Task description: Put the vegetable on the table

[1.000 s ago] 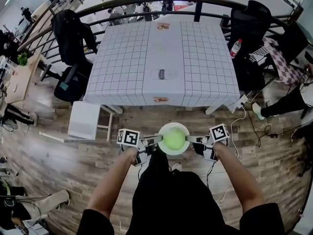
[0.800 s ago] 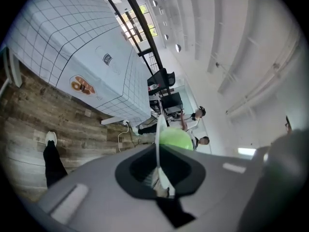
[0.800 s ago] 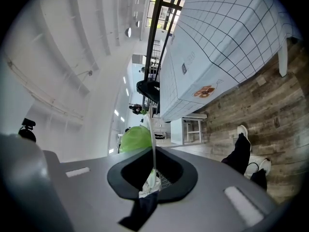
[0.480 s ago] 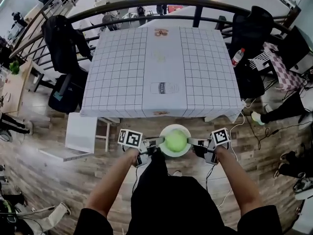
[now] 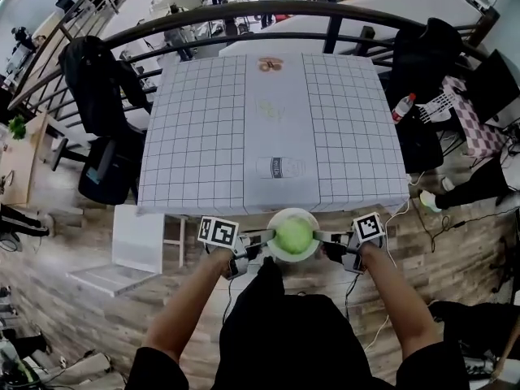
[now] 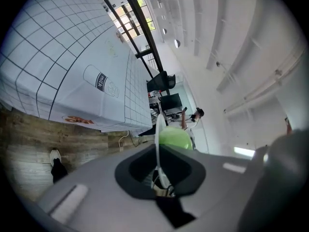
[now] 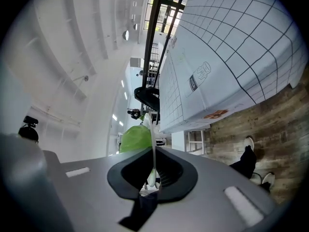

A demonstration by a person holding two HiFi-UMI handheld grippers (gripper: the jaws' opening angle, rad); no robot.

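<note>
A round green vegetable [image 5: 293,235] lies on a white plate [image 5: 279,218], carried just before the near edge of the table [image 5: 211,136], which has a white gridded cloth. My left gripper [image 5: 264,236] is shut on the plate's left rim. My right gripper [image 5: 321,236] is shut on its right rim. In the left gripper view the plate [image 6: 157,139] stands edge-on between the jaws of the left gripper [image 6: 159,178], with the vegetable [image 6: 175,138] behind it. The right gripper view shows the same: plate [image 7: 152,144], vegetable [image 7: 134,138], right gripper [image 7: 152,175].
A white stool [image 5: 138,238] stands at the table's near left corner. Black chairs sit to the left [image 5: 101,80] and right [image 5: 426,47]. A water bottle [image 5: 404,106] is by the right chair. A dark railing [image 5: 244,10] curves behind the table. Cables lie on the wooden floor at right.
Both grippers and the plate with the vegetable have come forward to the table's near edge. The table and stool now look closer. The grip on the plate is unchanged.
</note>
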